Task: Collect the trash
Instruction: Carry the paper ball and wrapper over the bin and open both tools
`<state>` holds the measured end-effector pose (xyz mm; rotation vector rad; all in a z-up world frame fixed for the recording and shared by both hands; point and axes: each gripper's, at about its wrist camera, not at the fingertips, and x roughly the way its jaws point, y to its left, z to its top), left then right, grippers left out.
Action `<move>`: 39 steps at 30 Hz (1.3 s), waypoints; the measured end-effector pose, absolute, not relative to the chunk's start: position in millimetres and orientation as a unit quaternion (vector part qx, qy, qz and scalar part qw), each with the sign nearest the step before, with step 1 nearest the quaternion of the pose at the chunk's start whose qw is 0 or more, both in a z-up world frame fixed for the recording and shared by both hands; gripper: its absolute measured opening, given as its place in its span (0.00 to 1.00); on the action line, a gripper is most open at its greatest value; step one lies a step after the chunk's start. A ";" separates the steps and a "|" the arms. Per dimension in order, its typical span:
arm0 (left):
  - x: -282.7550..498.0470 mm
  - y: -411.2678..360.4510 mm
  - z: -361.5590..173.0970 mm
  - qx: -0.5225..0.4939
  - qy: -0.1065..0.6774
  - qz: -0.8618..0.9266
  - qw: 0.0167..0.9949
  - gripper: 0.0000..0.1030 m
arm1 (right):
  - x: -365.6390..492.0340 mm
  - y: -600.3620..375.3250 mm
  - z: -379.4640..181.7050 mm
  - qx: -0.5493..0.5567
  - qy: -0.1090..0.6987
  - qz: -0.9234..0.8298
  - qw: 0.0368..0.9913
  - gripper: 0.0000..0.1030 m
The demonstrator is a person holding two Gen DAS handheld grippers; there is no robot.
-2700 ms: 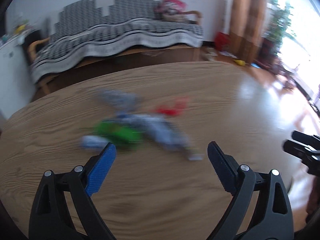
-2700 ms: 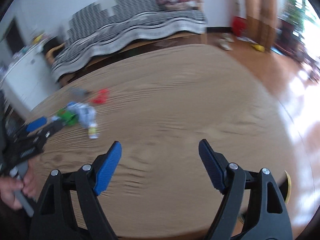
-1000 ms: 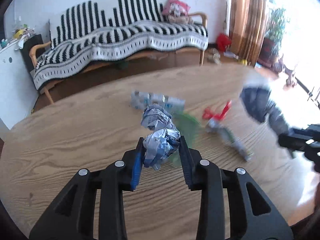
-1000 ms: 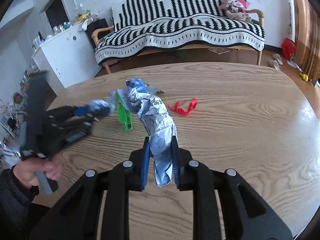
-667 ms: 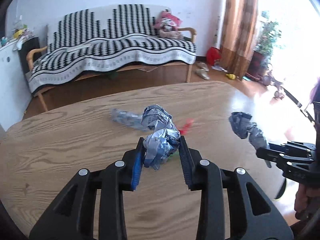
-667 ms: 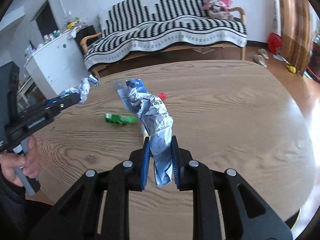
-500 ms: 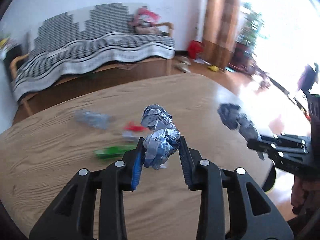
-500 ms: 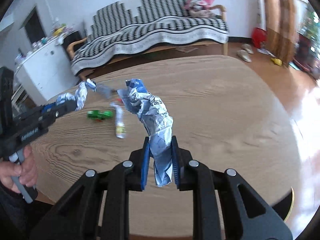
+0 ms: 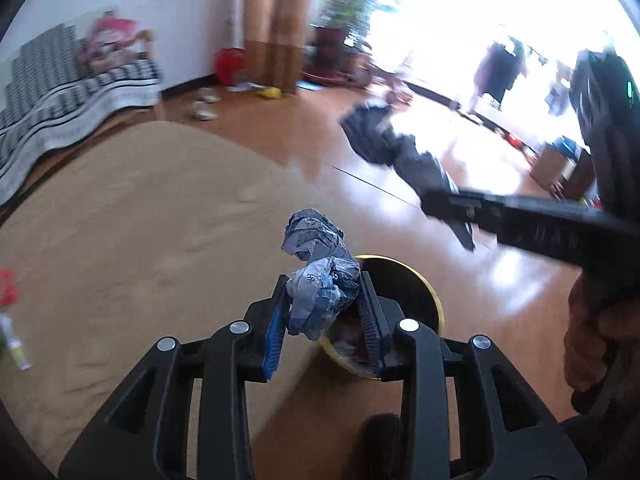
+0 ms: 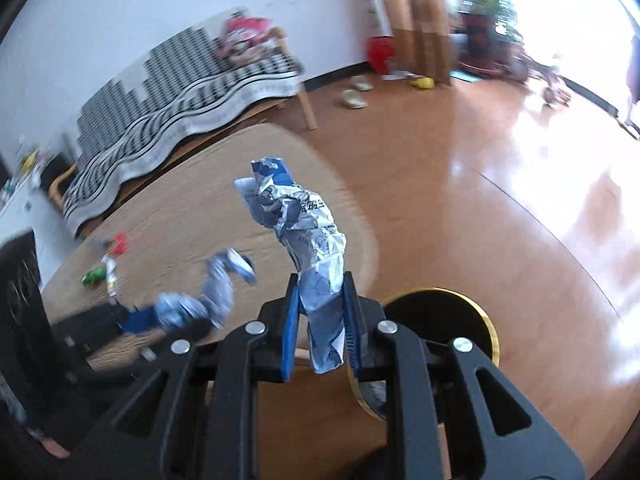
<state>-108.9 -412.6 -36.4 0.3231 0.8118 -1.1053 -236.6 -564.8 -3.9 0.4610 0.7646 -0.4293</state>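
- Crowding the background: a sofa [image 10: 188, 92] under a black-and-white striped throw against the wall, brown curtains [image 9: 276, 20] beside a bright window, a red bag [image 10: 380, 54] and slippers [image 10: 354, 98] on the glossy wooden floor [image 10: 500, 208].
- The round-cornered wooden tabletop [image 9: 120, 220] carries leftover bits near its far-left edge: a red scrap [image 10: 120, 244], a green piece [image 10: 92, 276] and a small bottle-like item [image 9: 14, 346], all blurred.
- A black bin with a gold rim [image 10: 490, 322] stands on the floor just off the tabletop's near edge, partly hidden behind both claws; some litter shows inside it in the left wrist view.
- The left claw [image 9: 324, 312] pinches a crumpled silver-blue wrapper [image 9: 320, 272], balled up and printed, held over the tabletop's edge above the bin.
- The right claw [image 10: 322, 326] pinches a longer crushed blue-and-silver packet [image 10: 304, 240], twisted and standing upright out of the pads, near the bin's rim.
- A hand [image 9: 592, 332] grips the right claw's handle at the left wrist view's right side.
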 end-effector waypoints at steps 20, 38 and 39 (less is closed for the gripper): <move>-144.6 -518.2 -108.7 0.166 0.420 -0.552 0.701 0.66 | -286.5 -631.5 -54.8 0.266 0.406 -0.264 0.834 0.20; -97.4 -446.6 -52.9 0.141 0.389 -0.513 0.752 0.74 | -257.1 -620.8 -88.0 0.254 0.477 -0.256 0.801 0.20; -94.3 -440.9 -50.7 0.140 0.388 -0.509 0.756 0.75 | -256.1 -620.8 -89.7 0.253 0.480 -0.257 0.799 0.21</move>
